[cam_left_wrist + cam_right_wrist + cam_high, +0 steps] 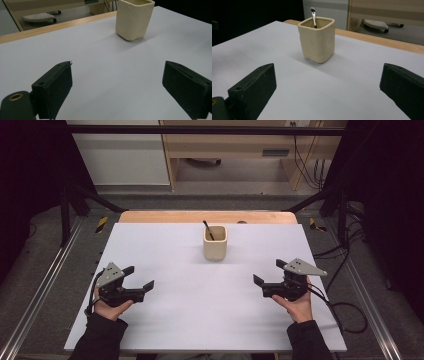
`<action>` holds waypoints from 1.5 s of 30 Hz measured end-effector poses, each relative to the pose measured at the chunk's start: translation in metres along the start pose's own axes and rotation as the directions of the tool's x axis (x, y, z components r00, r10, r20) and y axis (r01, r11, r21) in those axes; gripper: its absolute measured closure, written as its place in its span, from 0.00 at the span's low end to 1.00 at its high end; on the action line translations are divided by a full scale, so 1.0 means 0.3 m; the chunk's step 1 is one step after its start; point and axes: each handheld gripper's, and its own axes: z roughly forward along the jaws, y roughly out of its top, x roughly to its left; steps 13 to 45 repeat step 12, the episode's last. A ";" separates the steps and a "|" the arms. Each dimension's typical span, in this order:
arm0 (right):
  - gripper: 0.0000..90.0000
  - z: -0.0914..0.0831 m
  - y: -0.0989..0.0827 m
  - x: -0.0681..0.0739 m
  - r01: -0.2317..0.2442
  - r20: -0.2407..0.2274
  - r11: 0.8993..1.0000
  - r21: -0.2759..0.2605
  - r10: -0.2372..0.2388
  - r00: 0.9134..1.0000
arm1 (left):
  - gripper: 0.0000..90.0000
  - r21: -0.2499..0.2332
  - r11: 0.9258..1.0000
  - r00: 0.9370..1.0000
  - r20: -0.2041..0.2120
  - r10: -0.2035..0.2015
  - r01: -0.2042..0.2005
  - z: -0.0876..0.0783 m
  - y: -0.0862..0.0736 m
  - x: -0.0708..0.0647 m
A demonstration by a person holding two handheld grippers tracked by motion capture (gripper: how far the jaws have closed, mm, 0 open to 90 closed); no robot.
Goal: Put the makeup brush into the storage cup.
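White table [165,320]: cream cup [215,244] holding upright brush [313,15]

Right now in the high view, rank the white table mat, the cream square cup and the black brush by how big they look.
1. White table mat
2. Cream square cup
3. Black brush, partly hidden inside the cup

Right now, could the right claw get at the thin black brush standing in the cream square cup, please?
Probably yes: the right claw is open, the white table between lies bare, and the brush sticks above the cup's rim.
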 end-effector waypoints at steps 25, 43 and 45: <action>0.02 -0.048 -0.061 -0.038 -0.017 0.025 1.000 0.006 0.017 1.000 | 0.10 0.014 1.000 1.000 0.002 -0.001 0.001 0.008 -0.017 0.000; 0.02 -0.048 -0.061 -0.038 -0.017 0.025 1.000 0.006 0.017 1.000 | 0.10 0.014 1.000 1.000 0.002 -0.001 0.001 0.008 -0.017 0.000; 0.02 -0.048 -0.061 -0.038 -0.017 0.025 1.000 0.006 0.017 1.000 | 0.10 0.014 1.000 1.000 0.002 -0.001 0.001 0.008 -0.017 0.000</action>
